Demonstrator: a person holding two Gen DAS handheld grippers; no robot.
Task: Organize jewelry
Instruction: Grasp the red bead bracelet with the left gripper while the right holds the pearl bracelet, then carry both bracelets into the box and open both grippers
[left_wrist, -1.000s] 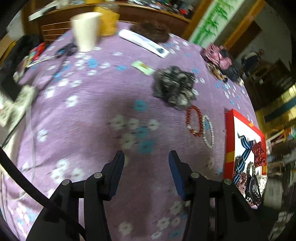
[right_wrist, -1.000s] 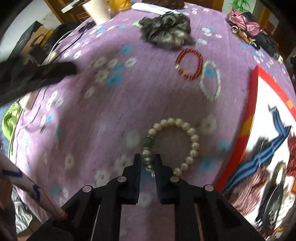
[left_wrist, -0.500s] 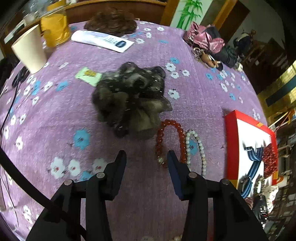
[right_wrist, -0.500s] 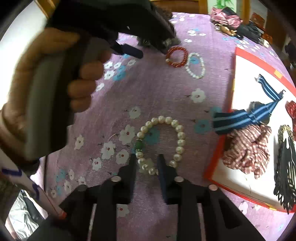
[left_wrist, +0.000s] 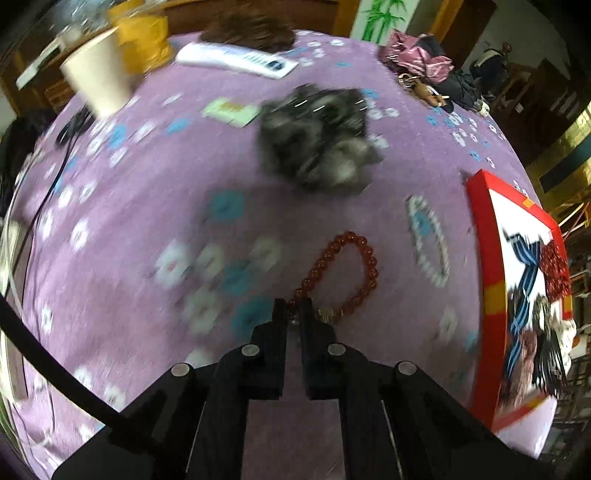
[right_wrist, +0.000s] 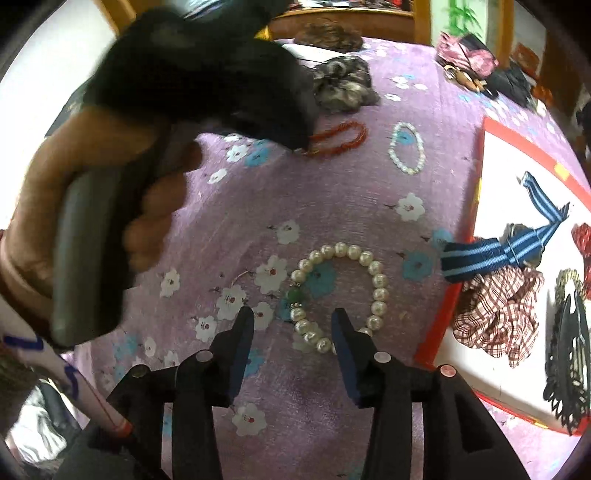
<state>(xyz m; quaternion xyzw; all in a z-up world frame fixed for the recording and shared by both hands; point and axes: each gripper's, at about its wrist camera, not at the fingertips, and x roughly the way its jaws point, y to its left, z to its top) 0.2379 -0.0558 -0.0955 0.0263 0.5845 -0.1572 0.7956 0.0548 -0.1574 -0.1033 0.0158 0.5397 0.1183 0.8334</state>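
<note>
My left gripper (left_wrist: 293, 314) is shut on the near end of a red bead bracelet (left_wrist: 345, 269) on the purple flowered cloth; that bracelet also shows in the right wrist view (right_wrist: 340, 140), partly behind the left hand. A small white bead bracelet (left_wrist: 428, 242) lies to its right and also shows in the right wrist view (right_wrist: 405, 148). My right gripper (right_wrist: 293, 323) is open, its jaws either side of the near arc of a large pearl bracelet (right_wrist: 341, 295) with a green bead. A red-rimmed white tray (right_wrist: 517, 166) on the right holds hair ties and ribbons.
A dark grey scrunchie (left_wrist: 317, 136) lies beyond the bracelets. A paper cup (left_wrist: 98, 81), an orange container (left_wrist: 142, 40), a white tube (left_wrist: 236, 59) and a brown hairpiece (left_wrist: 251, 35) stand at the far edge. A pink pouch (left_wrist: 417, 55) lies far right.
My left gripper moved onto the red bracelet and shut on it, pulling it away from the white one. My right gripper opened and let go of the pearl bracelet.
</note>
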